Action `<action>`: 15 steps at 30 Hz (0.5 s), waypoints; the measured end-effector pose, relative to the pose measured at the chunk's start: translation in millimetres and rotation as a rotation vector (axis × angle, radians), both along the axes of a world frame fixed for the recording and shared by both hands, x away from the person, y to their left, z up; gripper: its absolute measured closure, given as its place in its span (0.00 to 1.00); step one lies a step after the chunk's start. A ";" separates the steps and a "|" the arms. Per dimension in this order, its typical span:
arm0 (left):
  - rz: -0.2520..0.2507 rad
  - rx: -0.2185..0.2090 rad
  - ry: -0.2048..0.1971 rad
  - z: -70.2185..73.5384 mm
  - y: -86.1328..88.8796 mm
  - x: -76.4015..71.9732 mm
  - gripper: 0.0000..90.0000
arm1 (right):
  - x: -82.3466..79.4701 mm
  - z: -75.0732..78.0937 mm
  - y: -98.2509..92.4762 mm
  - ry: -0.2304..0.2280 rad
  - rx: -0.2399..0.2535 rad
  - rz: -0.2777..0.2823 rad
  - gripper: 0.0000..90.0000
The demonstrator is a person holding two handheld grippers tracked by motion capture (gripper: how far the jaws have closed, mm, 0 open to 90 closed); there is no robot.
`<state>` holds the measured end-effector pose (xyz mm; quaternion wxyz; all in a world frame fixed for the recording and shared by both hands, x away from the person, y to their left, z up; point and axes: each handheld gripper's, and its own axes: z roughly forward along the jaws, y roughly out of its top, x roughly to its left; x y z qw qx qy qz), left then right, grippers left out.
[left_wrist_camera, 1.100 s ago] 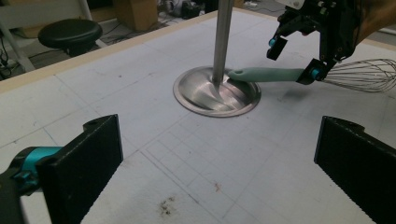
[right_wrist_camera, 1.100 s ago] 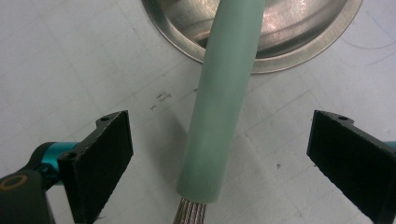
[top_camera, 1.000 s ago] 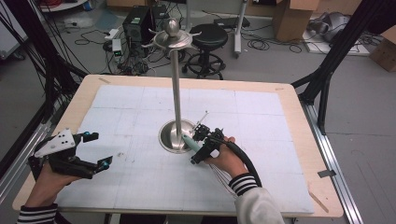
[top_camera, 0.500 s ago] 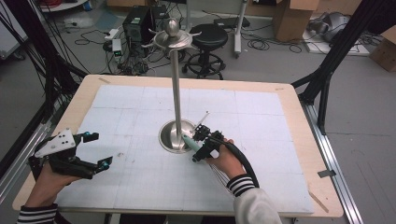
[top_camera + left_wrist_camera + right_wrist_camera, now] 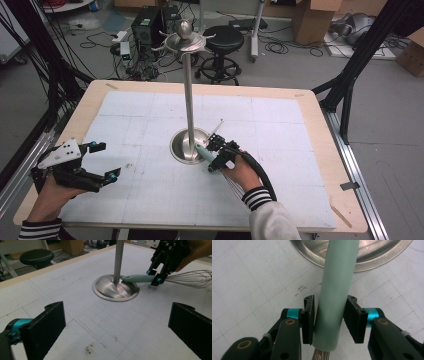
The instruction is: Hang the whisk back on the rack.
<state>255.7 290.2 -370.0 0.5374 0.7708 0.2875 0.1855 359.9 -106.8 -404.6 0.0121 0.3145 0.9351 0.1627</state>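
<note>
A whisk lies on the white mat, its mint-green handle (image 5: 202, 152) (image 5: 138, 278) (image 5: 337, 277) resting with its tip on the round base (image 5: 186, 145) (image 5: 110, 290) of a tall metal stand. Its wire loops (image 5: 192, 278) point away from the pole. My right gripper (image 5: 214, 159) (image 5: 154, 276) (image 5: 329, 315) straddles the handle. Its jaws have just been closing, and both pads now press on the handle's sides. My left gripper (image 5: 109, 160) (image 5: 117, 322) hovers at the table's left, open and holding nothing, pointing toward the stand.
The stand's pole (image 5: 189, 90) rises to a disc with hooks (image 5: 184, 40) on top. The gridded mat (image 5: 150, 115) covers most of the wooden table (image 5: 320, 130). Beyond the table stand a stool (image 5: 225, 40), boxes and cables on the floor.
The right gripper's jaws have drawn in onto the whisk handle. Both hands stay where they were, and the whisk has not moved.
</note>
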 end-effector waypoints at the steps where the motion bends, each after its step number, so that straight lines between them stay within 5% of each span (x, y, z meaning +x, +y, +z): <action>1: 0.000 0.000 0.000 -0.1 0.0 0.0 0.02 | 0.0 -0.3 0.1 0.000 0.003 -0.003 0.70; 15: -0.002 0.003 0.002 -0.9 -0.2 0.4 0.02 | -0.8 0.5 -1.5 0.005 -0.005 0.022 0.77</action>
